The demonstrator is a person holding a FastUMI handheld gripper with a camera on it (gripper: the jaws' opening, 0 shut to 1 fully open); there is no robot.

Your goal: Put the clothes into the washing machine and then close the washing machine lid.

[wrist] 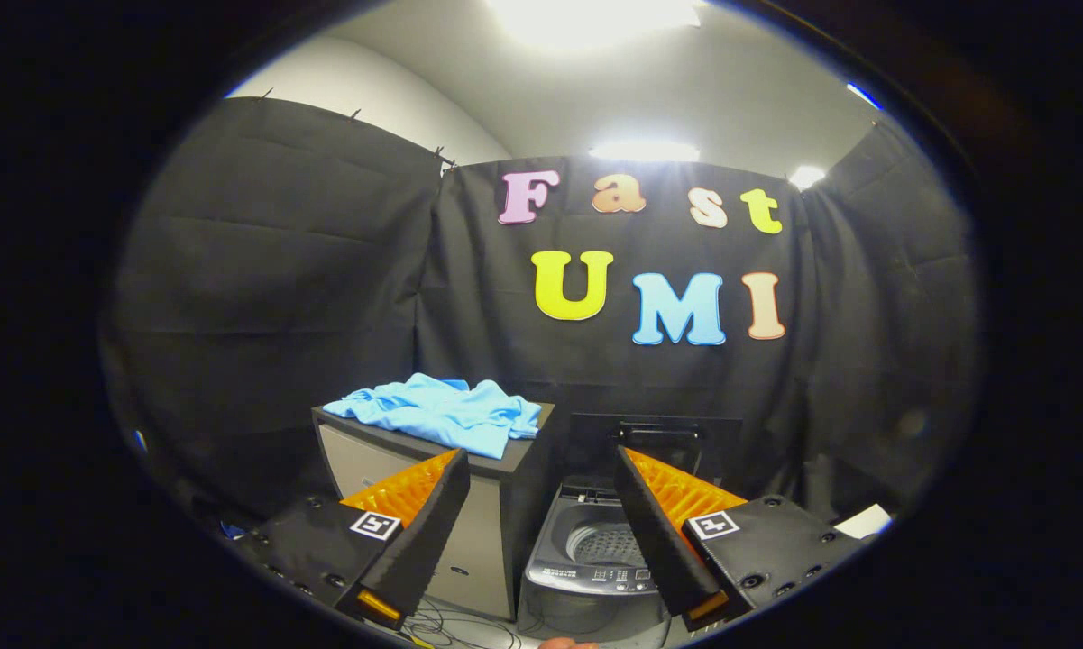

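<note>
Gripper view shows the gripper [541, 469] with its two fingers spread wide and nothing held between them. Beyond the left finger, at about 11 o'clock from it, the light blue clothes [446, 413] lie crumpled on top of a dark cabinet [469, 514]. Just beside the cabinet, at 3 o'clock from it, stands the washing machine [595, 563]; its lid [654, 442] is raised upright at the back and the drum is open. Some cables [455, 626] lie on the floor below.
</note>
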